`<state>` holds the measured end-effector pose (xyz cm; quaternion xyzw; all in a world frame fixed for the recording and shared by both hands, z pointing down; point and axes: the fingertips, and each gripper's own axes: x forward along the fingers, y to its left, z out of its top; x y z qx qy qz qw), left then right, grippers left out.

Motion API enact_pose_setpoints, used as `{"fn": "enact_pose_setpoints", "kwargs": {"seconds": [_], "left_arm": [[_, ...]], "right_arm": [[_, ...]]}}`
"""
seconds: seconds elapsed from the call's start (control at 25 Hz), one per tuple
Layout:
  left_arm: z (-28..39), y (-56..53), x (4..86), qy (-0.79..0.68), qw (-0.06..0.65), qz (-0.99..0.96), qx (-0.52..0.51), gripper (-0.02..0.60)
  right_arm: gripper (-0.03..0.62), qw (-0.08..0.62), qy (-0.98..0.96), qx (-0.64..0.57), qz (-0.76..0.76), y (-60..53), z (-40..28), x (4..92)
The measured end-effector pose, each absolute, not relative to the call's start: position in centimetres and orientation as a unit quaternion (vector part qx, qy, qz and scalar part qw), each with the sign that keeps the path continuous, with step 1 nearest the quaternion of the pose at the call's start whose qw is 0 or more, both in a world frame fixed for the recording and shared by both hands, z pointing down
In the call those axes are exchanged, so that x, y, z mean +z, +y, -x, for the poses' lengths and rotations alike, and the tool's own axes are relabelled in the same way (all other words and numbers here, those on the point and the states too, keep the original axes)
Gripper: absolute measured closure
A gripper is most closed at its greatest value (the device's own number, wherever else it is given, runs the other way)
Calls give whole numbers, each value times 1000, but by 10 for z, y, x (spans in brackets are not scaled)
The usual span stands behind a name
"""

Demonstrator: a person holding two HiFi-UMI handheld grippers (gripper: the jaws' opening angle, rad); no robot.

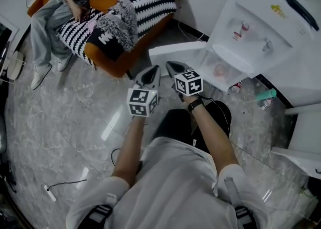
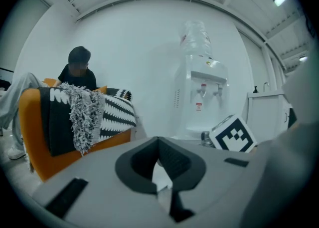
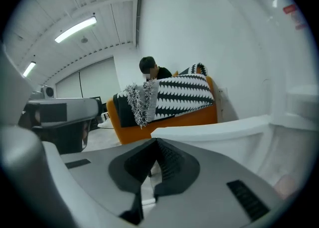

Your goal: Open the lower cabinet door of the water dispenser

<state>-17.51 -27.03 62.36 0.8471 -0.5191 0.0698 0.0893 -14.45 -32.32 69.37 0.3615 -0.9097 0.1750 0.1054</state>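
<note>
Head view: person stands over a grey marble floor (image 1: 65, 128) with a gripper in each hand, both held out in front at about the same height, side by side and close together.

Left hand-held gripper (image 1: 150, 75) - jaws fully together, nothing between them; its own view (image 2: 158, 141) shows the dark pads meeting at the tip with only floor showing behind. Right hand-held gripper (image 1: 176, 67) - jaws closed too, empty; own view (image 3: 155, 144) shows the same. Neither touches the door or the dispenser. The right one's marker cube (image 2: 232, 134) shows at the right of the left gripper view.

Water dispenser (image 1: 256, 27) is white and stands against the wall, upper right in head view, ahead and to the right of the grippers; two taps on the front, bottle on top in the left gripper view (image 2: 202, 97). Lower cabinet door (image 1: 175, 51) stands swung open, sticking out from the dispenser's base towards the left in head view, just ahead of the right gripper's tips. In the right gripper view its white top edge (image 3: 214, 128) runs across just beyond the jaws. Something pinkish sits inside the open compartment, too blurred to name.

Orange sofa (image 1: 115, 57) at upper left with a black-and-white zigzag blanket (image 1: 150, 2) draped over it; a seated person (image 1: 55, 17) on it. Teal bottle (image 1: 265, 94) lies on the floor right of the dispenser base.
</note>
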Motion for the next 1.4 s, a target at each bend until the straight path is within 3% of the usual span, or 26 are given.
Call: {"fn": "enact_pose_setpoints", "kwargs": {"seconds": [0.88, 1.12, 1.4], "left_arm": [[-59, -194, 600, -351, 35, -934, 59, 580], [-88, -169, 586, -326, 13, -944, 48, 580], [-71, -159, 590, -333, 18, -941, 52, 580]], "right_arm": [[583, 10, -763, 63, -644, -165, -145, 608], [583, 14, -704, 45, -709, -120, -191, 592], [583, 11, -661, 50, -749, -88, -214, 597]]}}
